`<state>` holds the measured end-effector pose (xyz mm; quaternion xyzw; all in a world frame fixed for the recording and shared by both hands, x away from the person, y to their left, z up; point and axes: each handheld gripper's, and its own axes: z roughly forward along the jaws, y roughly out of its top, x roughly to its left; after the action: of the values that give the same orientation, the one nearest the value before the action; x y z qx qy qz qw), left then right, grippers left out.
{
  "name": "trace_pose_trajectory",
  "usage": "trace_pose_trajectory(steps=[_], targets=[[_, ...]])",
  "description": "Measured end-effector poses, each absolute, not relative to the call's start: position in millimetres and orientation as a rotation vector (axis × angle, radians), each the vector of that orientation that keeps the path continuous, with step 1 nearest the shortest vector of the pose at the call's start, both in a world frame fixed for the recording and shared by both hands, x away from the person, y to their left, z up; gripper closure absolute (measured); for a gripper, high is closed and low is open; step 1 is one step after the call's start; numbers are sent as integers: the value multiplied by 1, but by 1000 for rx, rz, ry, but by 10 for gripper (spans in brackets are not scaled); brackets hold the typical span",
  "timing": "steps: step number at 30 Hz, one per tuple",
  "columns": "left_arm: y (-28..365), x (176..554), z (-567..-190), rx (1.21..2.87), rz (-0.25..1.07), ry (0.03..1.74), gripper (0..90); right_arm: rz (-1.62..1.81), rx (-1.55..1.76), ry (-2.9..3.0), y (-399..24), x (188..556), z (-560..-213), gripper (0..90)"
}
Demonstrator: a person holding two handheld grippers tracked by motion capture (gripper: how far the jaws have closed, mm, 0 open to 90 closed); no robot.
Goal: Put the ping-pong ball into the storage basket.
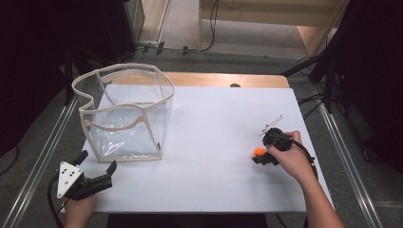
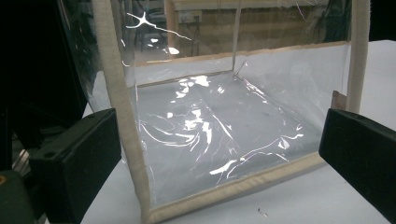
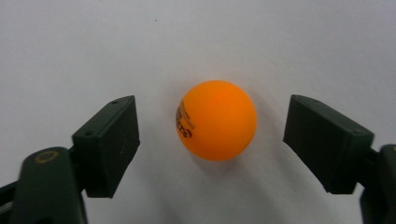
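The right gripper view shows the ball (image 3: 217, 120) lying on the white table (image 3: 70, 42) between the two jaws of the right gripper (image 3: 212, 142), with a gap on each side: the jaws are released and neither pad touches it. Dark print runs down the ball's left side, too small to read. In the high view the ball (image 1: 259, 151) is an orange dot at the tip of the right gripper (image 1: 261, 156), near the table's right edge (image 1: 311, 142).

The left gripper view looks through wide-open jaws at a corner of the clear bag (image 2: 210, 126), its beige seam just ahead. The high view places the left gripper (image 1: 97, 168) at the near left corner, just beside the bag (image 1: 126, 114). A broad bare stretch of table lies between bag and ball.
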<state>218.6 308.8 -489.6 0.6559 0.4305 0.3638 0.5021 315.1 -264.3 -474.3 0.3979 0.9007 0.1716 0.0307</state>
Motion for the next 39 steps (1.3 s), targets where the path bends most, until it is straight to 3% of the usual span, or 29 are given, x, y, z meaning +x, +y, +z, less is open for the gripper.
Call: trace_pose_trajectory(steps=[8, 14, 39], targets=[[309, 219, -490, 1584, 878, 1042, 0, 490, 1239, 2800, -258, 320, -480, 324], [309, 219, -490, 1584, 877, 1041, 0, 436, 1250, 2806, -255, 322, -484, 473], [309, 219, -490, 1587, 879, 1038, 0, 501, 1179, 2836, -243, 333, -460, 478]])
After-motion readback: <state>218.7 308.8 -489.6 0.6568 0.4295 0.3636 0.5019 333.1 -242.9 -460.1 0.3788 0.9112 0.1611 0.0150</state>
